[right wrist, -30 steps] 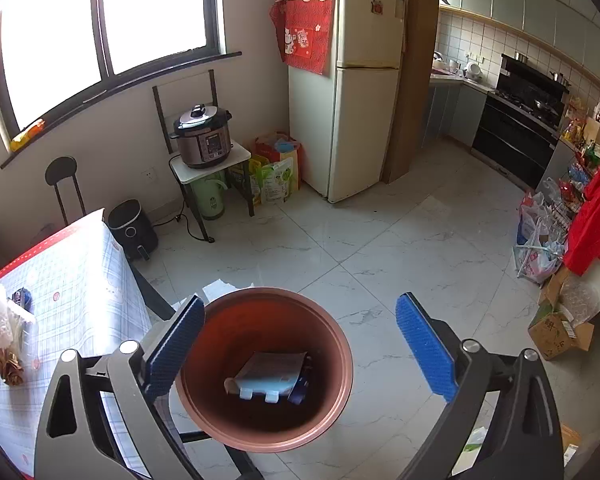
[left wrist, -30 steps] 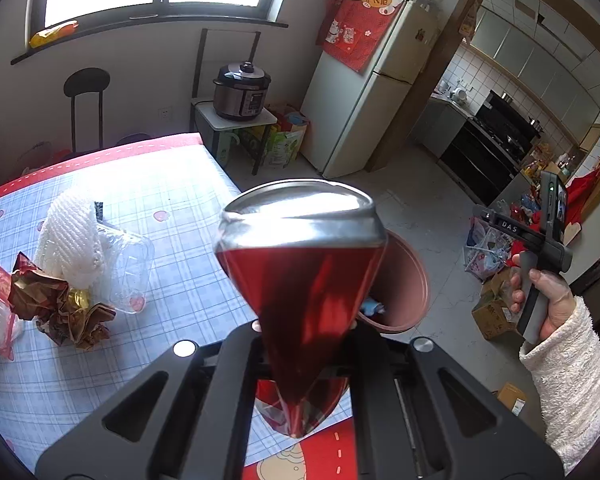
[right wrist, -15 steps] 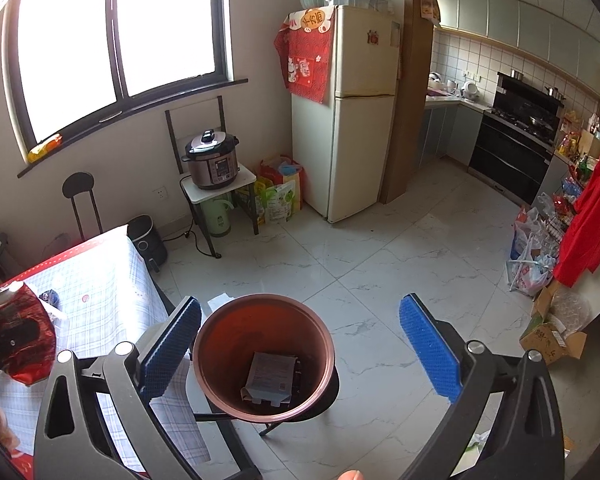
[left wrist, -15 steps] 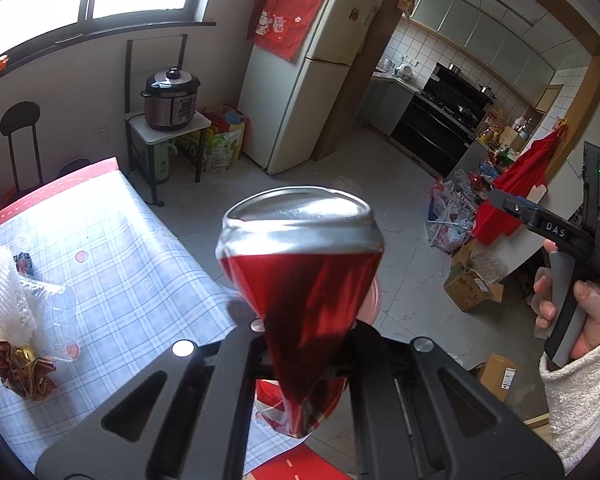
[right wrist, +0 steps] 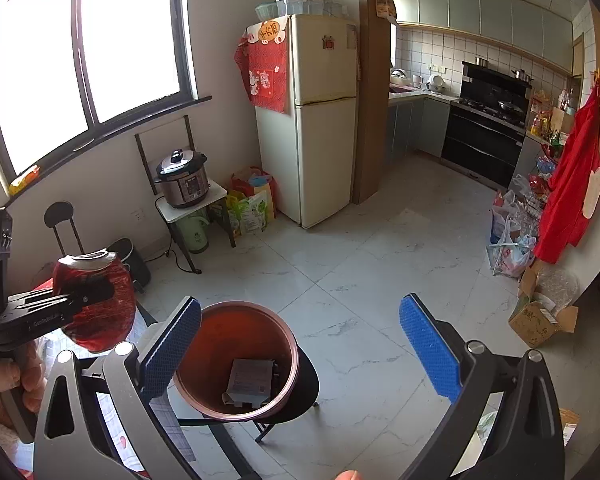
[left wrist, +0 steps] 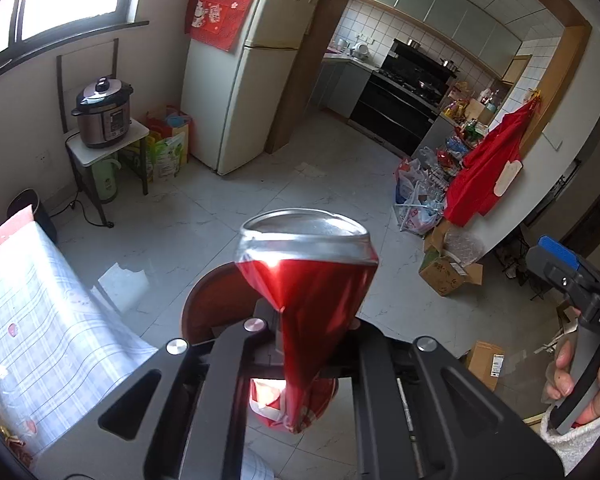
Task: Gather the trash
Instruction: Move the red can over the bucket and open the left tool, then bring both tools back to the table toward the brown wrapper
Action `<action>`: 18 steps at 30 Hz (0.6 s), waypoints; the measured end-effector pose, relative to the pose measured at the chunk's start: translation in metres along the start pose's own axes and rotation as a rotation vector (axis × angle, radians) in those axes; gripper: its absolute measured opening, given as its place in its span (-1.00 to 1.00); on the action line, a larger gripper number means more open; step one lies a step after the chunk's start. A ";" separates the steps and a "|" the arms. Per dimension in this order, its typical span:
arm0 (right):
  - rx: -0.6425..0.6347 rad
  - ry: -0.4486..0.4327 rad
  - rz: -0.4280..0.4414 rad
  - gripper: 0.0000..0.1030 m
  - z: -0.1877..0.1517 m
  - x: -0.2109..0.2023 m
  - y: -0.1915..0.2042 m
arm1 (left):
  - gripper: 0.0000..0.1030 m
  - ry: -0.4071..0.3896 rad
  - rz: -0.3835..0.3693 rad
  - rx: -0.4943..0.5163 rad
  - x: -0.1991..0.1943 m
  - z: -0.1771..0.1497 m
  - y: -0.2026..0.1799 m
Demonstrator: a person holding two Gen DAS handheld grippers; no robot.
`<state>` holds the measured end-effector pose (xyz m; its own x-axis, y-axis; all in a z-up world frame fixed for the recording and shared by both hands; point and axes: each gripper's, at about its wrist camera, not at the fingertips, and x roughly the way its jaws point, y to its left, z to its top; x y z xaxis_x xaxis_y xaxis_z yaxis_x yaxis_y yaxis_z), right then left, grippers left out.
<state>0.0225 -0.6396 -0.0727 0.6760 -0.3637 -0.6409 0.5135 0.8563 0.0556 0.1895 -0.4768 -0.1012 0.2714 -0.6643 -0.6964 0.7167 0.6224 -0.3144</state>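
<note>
A crushed red drink can (left wrist: 308, 292) sits between the fingers of my left gripper (left wrist: 306, 328), which still pinch its squeezed middle while the jaws are opening slightly. Behind and below the can is the brown round bin (left wrist: 208, 300). In the right wrist view the can (right wrist: 96, 312) and the left gripper (right wrist: 88, 292) hang at the left, just left of and above the bin (right wrist: 228, 332), which holds a grey carton (right wrist: 250, 380). My right gripper (right wrist: 300, 308) is open above the bin, its blue pads (right wrist: 428, 344) wide apart with nothing between them.
The bin stands on a black stool (right wrist: 306, 380) beside the table with a checked cloth (left wrist: 40, 312). Farther off are a fridge (right wrist: 320, 120), a pressure cooker (right wrist: 182, 180) on a small stand, cardboard boxes (left wrist: 448, 268) and bags on the tiled floor.
My left gripper has carried the can rightward, from over the table to beside the bin. The right gripper has risen and pulled back, so the bin looks smaller.
</note>
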 end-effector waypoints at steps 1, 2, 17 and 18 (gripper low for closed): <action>0.006 0.003 -0.003 0.89 -0.001 0.001 -0.003 | -0.81 0.001 0.001 0.011 0.007 0.004 -0.004; 0.012 0.006 -0.004 0.89 -0.002 0.002 -0.004 | -0.80 0.000 0.000 0.019 0.014 0.008 -0.007; 0.037 -0.013 0.018 0.89 -0.005 -0.011 -0.005 | 0.89 -0.228 0.040 0.060 -0.046 0.033 -0.004; 0.036 -0.015 0.018 0.89 -0.005 -0.013 -0.004 | 0.89 -0.227 0.061 0.061 -0.056 0.031 0.001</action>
<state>0.0091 -0.6366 -0.0683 0.6930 -0.3541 -0.6280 0.5199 0.8489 0.0950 0.1949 -0.4518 -0.0425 0.4482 -0.7063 -0.5479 0.7298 0.6431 -0.2320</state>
